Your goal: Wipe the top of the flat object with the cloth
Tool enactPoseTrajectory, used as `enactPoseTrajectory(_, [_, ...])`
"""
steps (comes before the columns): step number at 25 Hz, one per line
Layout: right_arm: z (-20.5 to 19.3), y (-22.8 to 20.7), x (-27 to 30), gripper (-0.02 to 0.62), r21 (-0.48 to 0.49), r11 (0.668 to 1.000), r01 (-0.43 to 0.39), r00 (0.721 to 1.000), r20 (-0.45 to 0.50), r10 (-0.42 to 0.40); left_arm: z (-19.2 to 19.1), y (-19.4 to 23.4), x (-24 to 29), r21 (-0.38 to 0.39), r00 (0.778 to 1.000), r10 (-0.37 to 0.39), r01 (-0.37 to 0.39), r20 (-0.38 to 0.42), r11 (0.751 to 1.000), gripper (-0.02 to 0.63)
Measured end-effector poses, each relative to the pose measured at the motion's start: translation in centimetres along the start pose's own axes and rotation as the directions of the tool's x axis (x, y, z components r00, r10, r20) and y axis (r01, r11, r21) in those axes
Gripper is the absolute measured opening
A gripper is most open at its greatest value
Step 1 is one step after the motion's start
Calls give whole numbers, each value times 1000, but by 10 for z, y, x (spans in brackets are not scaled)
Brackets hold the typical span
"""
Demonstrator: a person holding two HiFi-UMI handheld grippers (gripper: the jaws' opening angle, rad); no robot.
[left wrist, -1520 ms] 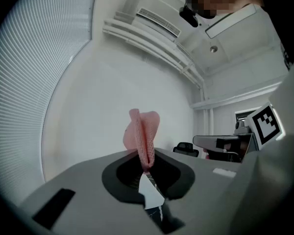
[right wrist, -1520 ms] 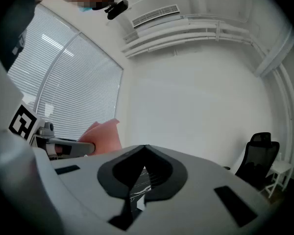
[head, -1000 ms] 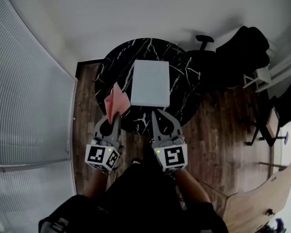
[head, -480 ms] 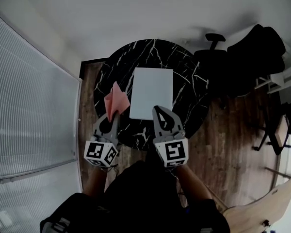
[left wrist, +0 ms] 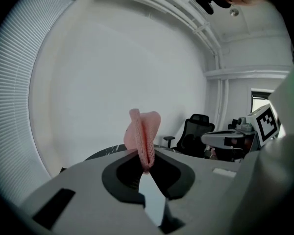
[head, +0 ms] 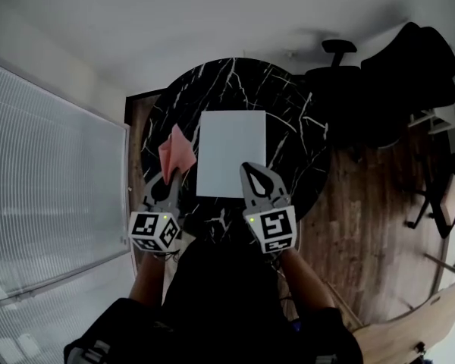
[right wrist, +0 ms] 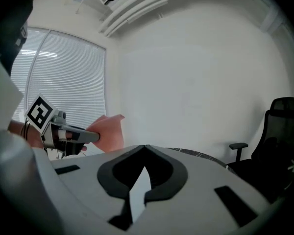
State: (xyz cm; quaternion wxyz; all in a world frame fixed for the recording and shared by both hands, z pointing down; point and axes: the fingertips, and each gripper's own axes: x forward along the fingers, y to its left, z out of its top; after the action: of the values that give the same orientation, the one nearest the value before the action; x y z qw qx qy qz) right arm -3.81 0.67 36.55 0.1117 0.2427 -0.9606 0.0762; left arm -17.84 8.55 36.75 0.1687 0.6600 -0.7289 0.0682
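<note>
Left claw (head: 169, 179) clamped on pink cloth (head: 176, 149), above near-left edge of surface (head: 296, 120). Right claw (head: 252, 168) closed, tips touching, empty, alongside. 2 forearms (head: 302, 275) reach forward.

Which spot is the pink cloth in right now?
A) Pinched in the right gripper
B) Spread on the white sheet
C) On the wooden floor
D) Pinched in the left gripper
D: the left gripper view shows the pink cloth clamped between the fingers of the left gripper, and the head view shows it to the left of the white flat object, not on it.
</note>
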Motion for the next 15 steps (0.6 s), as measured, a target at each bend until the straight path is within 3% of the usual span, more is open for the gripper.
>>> enactPoseTrajectory(9, [-44, -20, 32, -5, 64, 997, 48, 995, -88, -43, -24, 36, 60, 33, 994, -43, 46, -102, 998, 17])
enactPoseTrajectory(15, [-62, -24, 54, -5, 118, 989, 84, 989, -134, -68, -35, 62, 109, 121, 980, -71, 95, -187, 988, 17])
